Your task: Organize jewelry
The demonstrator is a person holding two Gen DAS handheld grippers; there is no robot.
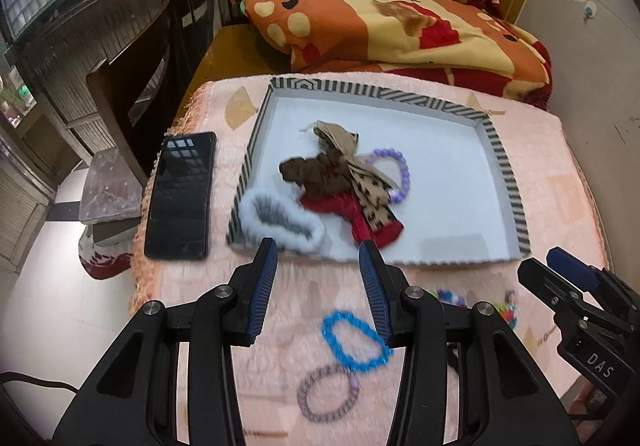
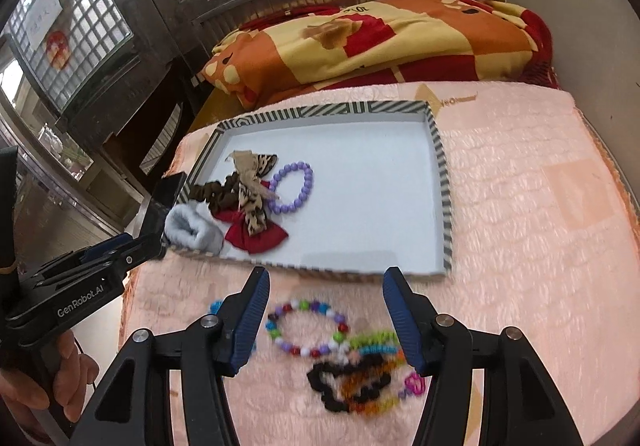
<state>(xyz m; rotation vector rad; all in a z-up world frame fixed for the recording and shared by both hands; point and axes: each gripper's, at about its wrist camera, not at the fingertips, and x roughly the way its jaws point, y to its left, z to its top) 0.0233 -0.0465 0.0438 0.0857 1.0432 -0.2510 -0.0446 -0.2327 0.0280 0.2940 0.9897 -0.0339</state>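
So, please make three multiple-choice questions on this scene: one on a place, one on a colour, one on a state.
1. Where is the phone?
A. inside the tray
B. left of the tray
C. on the blanket

2. What colour is the bead bracelet in the tray?
A. purple
B. green
C. orange

3. The right gripper is:
A. open, empty
B. shut on a bracelet
C. shut on the phone

B: it lies beside the tray's left wall.
A: the beads are purple.
A: nothing sits between the spread fingers.

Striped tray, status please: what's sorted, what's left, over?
Left gripper and right gripper open, empty. Striped tray holds scrunchies, purple bracelet. Blue bracelet, multicolour bracelet outside. Nothing blocking.
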